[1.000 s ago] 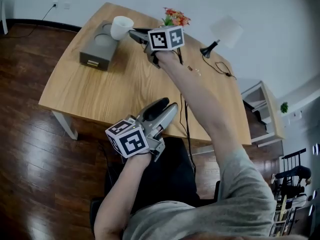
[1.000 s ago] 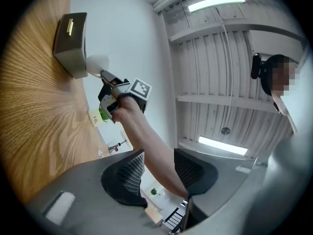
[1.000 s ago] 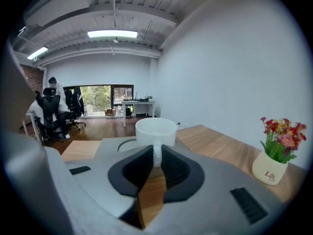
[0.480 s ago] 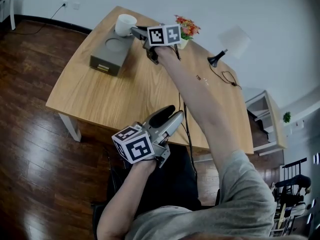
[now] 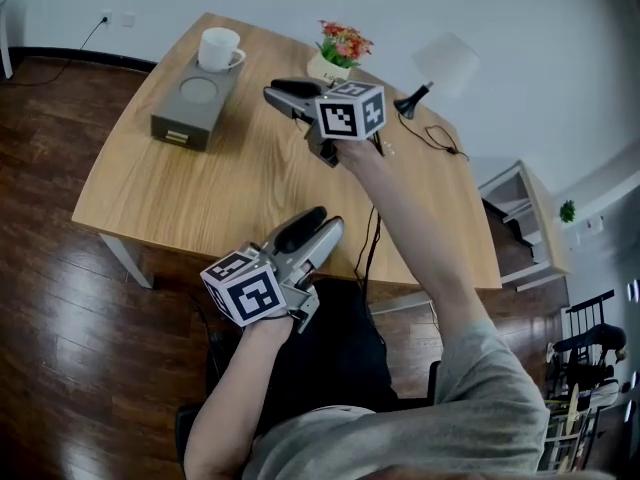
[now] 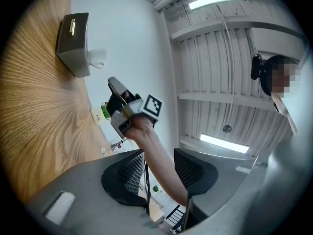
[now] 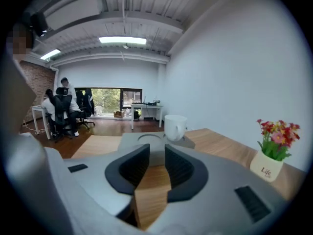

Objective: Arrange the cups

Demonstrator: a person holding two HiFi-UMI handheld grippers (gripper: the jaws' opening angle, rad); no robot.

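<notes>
A wide stretch of bare bench (image 5: 225,183) lies open between the near edge and the grey box (image 5: 188,108), which sits close to the far left corner above the dark wood floor (image 5: 50,298). The white cup (image 5: 218,48) stands on the box's far end, beside a round recess (image 5: 198,90). The right tongs (image 5: 280,93) hover over mid-bench, well short of the cup, their jaws opening with nothing between them. The left tongs (image 5: 312,223) hang off the near edge, jaws spread and empty. A flowerpot (image 5: 338,53) and a lamp (image 5: 440,68) line the far edge to the right. Only the right gripper view takes in people (image 7: 58,109) seated beyond the bench.
</notes>
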